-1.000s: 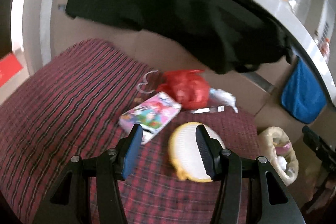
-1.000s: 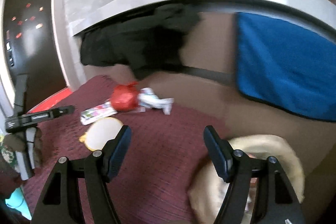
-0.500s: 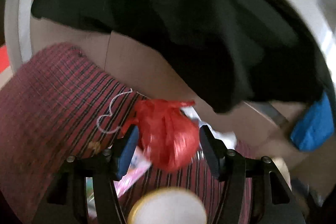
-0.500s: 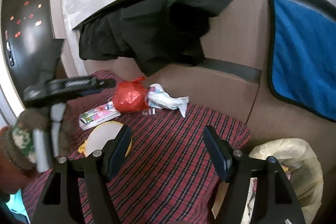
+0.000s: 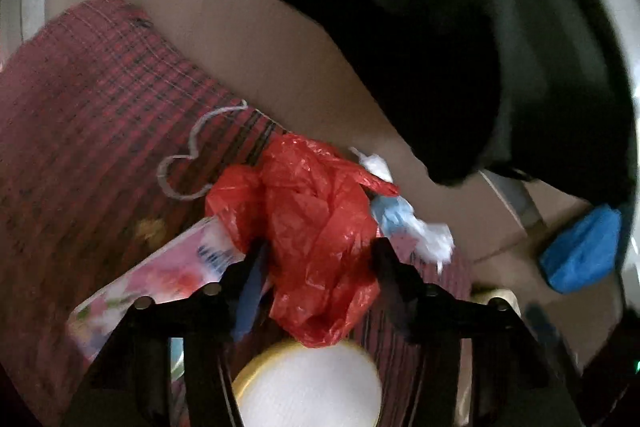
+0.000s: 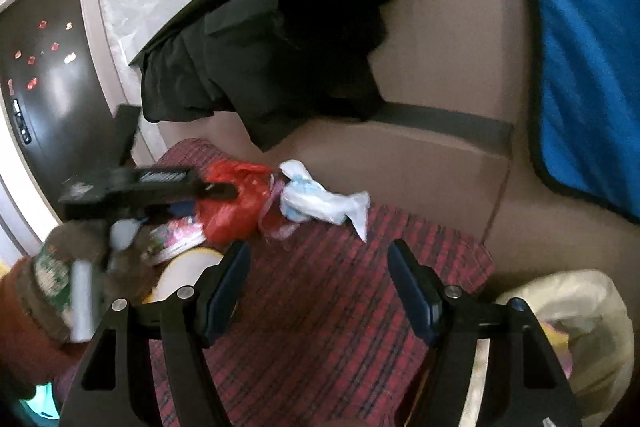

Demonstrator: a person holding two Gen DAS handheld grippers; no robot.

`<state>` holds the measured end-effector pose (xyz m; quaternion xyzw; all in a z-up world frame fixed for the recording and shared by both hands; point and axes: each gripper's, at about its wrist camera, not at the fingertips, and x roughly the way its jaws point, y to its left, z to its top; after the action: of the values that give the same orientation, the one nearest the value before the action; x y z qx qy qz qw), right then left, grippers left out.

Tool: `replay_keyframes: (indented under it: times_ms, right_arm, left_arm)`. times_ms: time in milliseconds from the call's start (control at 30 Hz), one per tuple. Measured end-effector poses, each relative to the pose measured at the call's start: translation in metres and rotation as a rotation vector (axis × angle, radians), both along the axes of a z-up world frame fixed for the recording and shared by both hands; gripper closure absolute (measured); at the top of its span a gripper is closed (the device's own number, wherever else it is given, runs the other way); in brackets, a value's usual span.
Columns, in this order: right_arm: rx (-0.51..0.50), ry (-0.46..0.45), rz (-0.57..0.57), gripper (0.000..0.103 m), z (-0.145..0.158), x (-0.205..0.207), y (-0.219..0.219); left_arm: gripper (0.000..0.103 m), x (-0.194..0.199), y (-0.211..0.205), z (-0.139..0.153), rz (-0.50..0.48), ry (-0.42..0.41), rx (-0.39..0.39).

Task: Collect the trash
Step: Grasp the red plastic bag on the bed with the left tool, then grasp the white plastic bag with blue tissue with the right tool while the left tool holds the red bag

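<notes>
A crumpled red plastic bag (image 5: 316, 231) lies on the red plaid cloth (image 5: 80, 131). My left gripper (image 5: 318, 259) is open with the bag between its fingers; I cannot tell whether they touch it. The bag also shows in the right wrist view (image 6: 236, 199), with the left gripper (image 6: 216, 193) reaching it. A white and blue crumpled wrapper (image 6: 320, 201) lies right of the bag, and shows in the left wrist view (image 5: 404, 223). My right gripper (image 6: 318, 275) is open and empty above the cloth (image 6: 320, 307). A yellowish trash bag (image 6: 572, 315) stands at the lower right.
A pink printed packet (image 5: 160, 279) and a round white lid with a yellow rim (image 5: 308, 383) lie near the red bag. A black garment (image 6: 280, 55) hangs over the brown seat back (image 6: 440, 47). A blue towel (image 6: 580, 67) hangs at the right. A white string loop (image 5: 192, 151) lies on the cloth.
My left gripper has moved forward over the lid to the red bag, which now sits between its fingers. My right gripper has shifted left, away from the trash bag.
</notes>
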<state>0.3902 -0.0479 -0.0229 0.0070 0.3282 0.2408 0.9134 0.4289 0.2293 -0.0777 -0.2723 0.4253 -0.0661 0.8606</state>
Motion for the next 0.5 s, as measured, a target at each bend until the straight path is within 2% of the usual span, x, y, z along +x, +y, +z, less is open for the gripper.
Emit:
replay_keyframes:
  times_ms: [100,267,400,500]
  right_arm:
    - [-0.036,-0.011,0.001,0.035,-0.002,0.018,0.018]
    - [-0.075,0.032,0.047,0.035,-0.023,0.057,0.054]
    - [-0.171,0.043,0.027,0.035,-0.047,0.094,0.083]
    - [-0.186,0.116,0.017,0.038,-0.066,0.118,0.094]
  left_arm:
    - [0.052,-0.038,0.015,0.017,0.007,-0.067,0.014]
    - [0.052,-0.108,0.047,0.037,0.071,-0.149,0.015]
    - [0.052,-0.147,0.062,0.041,0.109,-0.188,0.096]
    - [0.052,-0.164,0.073,0.042,0.120,-0.187,0.131]
